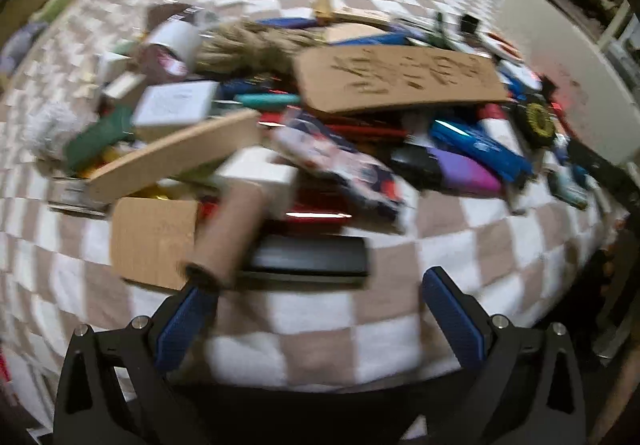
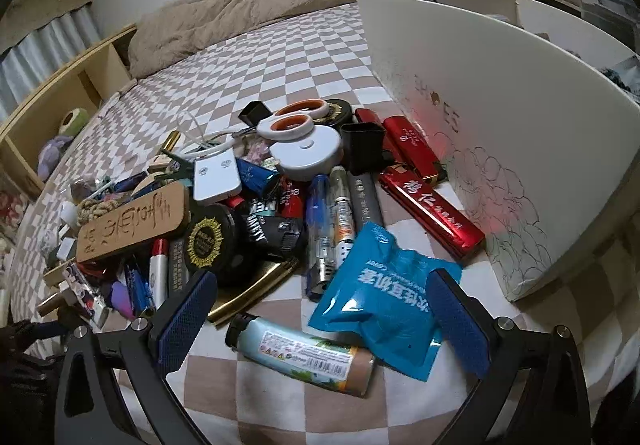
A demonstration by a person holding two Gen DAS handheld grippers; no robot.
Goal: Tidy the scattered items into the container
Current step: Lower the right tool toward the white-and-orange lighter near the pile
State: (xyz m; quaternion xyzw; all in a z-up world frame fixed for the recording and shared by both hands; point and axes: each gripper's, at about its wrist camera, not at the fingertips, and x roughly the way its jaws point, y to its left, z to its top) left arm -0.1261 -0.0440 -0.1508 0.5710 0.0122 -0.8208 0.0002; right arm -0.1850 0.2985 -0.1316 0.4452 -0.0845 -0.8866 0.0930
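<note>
my left gripper [image 1: 320, 309] hangs spread wide over a checkered bedspread [image 1: 320, 337], its left pad touching the near end of a blurred cardboard tube [image 1: 232, 229] that is not pinched. my right gripper [image 2: 324, 305] is likewise spread, empty, above a blue foil packet [image 2: 384, 313] and a pale lighter [image 2: 300, 353]. the scattered pile, with scissors [image 2: 292, 121], red lighters [image 2: 432, 213] and a carved wooden plaque [image 2: 132, 221], lies on the bed just beside the white box [image 2: 520, 117] standing at right.
</note>
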